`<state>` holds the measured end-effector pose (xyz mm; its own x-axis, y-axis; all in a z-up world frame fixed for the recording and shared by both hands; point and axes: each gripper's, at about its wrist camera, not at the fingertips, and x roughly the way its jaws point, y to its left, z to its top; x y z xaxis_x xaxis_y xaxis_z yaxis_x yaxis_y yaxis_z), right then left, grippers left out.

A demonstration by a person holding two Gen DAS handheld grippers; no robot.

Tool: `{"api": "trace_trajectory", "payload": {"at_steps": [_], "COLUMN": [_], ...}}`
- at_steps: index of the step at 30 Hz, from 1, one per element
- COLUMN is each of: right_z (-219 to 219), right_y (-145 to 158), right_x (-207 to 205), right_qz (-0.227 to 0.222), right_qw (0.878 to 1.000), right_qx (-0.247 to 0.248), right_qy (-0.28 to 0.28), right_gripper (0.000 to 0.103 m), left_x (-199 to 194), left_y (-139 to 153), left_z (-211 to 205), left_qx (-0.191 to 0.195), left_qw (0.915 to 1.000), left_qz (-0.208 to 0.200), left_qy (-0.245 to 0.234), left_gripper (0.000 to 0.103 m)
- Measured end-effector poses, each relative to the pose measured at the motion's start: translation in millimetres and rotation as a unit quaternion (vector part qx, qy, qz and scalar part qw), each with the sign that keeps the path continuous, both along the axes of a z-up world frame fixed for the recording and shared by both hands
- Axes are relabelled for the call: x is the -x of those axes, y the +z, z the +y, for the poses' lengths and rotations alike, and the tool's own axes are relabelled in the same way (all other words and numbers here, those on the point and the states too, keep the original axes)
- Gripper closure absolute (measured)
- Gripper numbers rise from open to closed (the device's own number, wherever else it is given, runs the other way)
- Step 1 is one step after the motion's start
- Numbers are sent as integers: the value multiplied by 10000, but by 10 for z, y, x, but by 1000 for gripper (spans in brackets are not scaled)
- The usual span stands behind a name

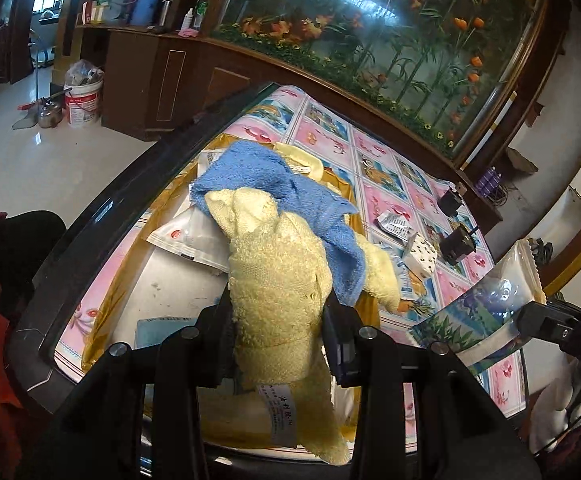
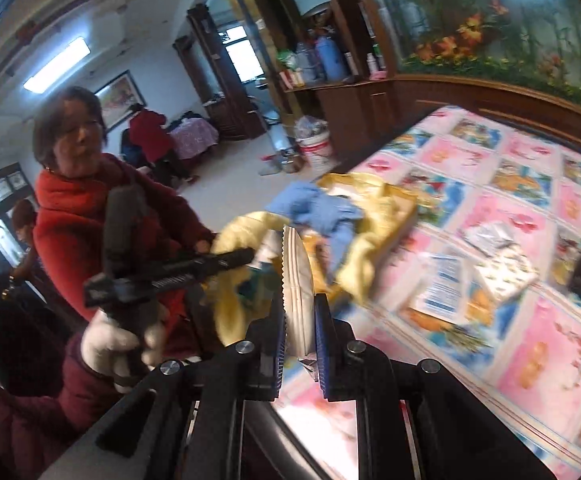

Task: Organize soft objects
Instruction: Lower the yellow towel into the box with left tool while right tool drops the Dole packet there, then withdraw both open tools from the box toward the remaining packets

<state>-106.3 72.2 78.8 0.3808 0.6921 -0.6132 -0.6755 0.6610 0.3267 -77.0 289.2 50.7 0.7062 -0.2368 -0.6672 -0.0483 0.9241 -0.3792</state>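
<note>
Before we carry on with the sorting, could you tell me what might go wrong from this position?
1. The blue towel is draped over the yellow towel held by the left gripper, so lifting may drag it off the gold box.
2. The right gripper pinches only the sealed edge of the snack packet; it could slip out.

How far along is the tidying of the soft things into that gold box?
Partly done. A blue towel already lies in the gold box. In hand: the left gripper is clamped on a yellow towel over the box, and the right gripper pinches a sealed packet. Left: a few small packets on the tablecloth.
</note>
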Motion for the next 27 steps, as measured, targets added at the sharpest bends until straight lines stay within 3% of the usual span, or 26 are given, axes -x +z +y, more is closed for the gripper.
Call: {"api": "trace_trajectory", "payload": {"at_steps": [5,11,15,18,22,24,27], "right_z": [546,977,1083,1124,1110,1088,1023], "right_y": [-176,-614,-813,-902,-993,-984,-872], "right_x": [-221,-521,-703,-804,-855,-832,-751], "right_qz": [544,1132,1348,1372,1376,1269,1027], "right_qw": [9974,9927,9905,9902,9897,9908,9938], "right_qx": [-271,-127,-27,178,374,458,428], "right_qy": [375,397,273,180,85,42,2], "right_gripper": [90,90,90,90,81,77,62], "left_x": [-128,-223,-218,-161,-55,-25,3], "left_y": [-82,-187,-199,-135,23,92,159], "left_z": [89,102,57,-6,-139,-204,-275], "left_qx": [-202,-453,-647,-897,-1490,-1689,-1860], "left_qw": [9997,9984,9972,9951,9864,9827,9793], "left_qz": [74,116,87,-45,-347,-459,-536], "left_qy": [128,312,354,414,601,605,583], "left_gripper": [68,67,61,47,33,30,29]}}
